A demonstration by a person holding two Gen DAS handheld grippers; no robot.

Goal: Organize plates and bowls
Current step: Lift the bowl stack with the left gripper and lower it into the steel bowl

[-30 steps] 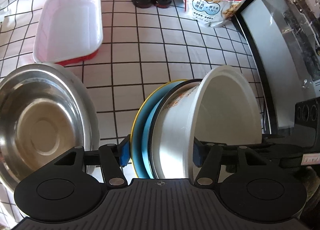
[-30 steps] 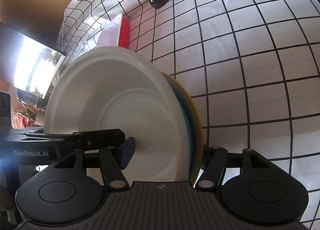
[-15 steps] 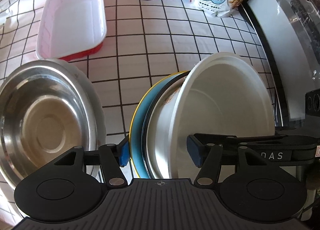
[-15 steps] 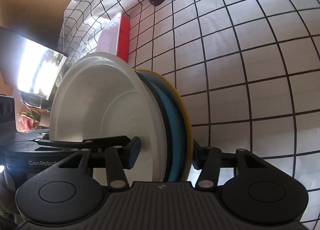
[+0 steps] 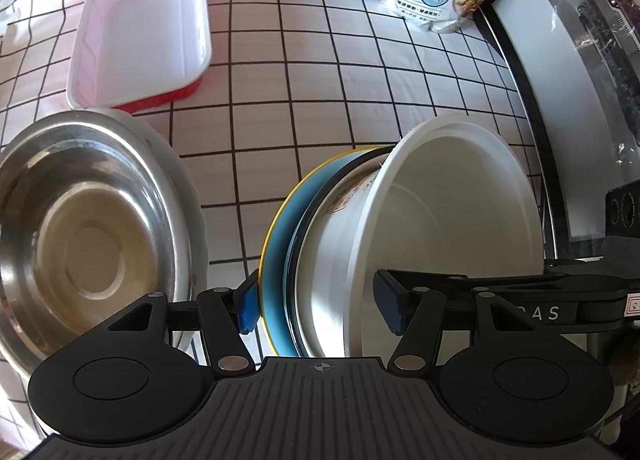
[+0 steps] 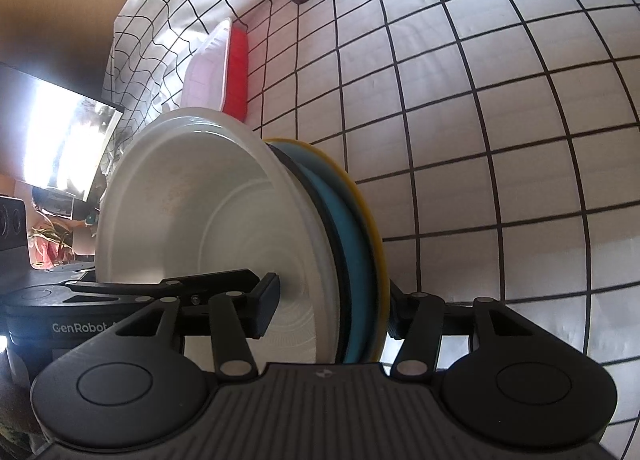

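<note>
The white bowl (image 6: 224, 219) has tipped further, between the right claw's (image 6: 332, 304) fingers.

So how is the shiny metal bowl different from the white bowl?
The metal bowl is silvery and shallow; the white bowl is plastic-looking and deeper. The metal bowl lies flat on the checked cloth, opening up; the white bowl is tipped on its side, stacked with a blue plate between the grippers. Both are round and empty.

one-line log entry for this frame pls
phase: stack held on edge | left gripper: shut on stack | right gripper: shut on stack | stack: white bowl, blue plate | steel bowl: on table
</note>
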